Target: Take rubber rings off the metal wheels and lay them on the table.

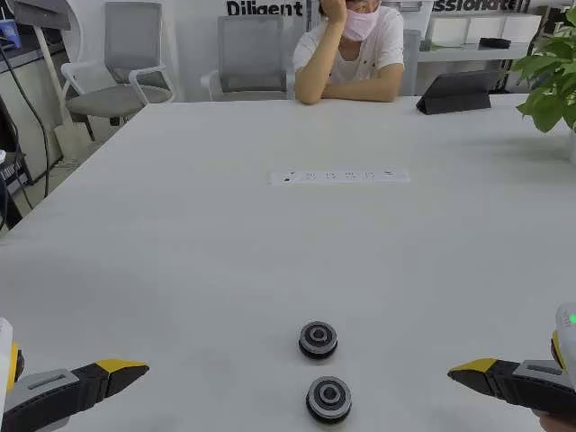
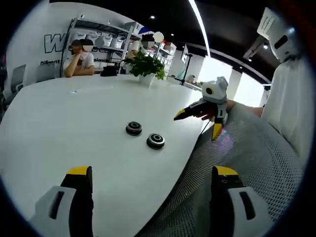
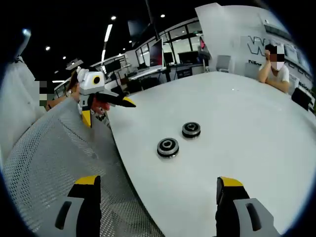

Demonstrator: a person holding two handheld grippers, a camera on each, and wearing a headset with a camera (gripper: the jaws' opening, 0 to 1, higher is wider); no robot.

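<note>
Head view: wheels (image 1: 318, 340) sit between left claw (image 1: 126, 368) and right claw (image 1: 469, 369), both spread empty

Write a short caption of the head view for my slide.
The near wheel and far wheel, rubber rings still on, lie on the white table between left claw and right claw.

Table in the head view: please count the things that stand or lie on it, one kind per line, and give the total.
metal wheels, each with a rubber ring on: 2
power strip: 1
dark tablet: 1
potted plant: 1
Total: 5
</note>
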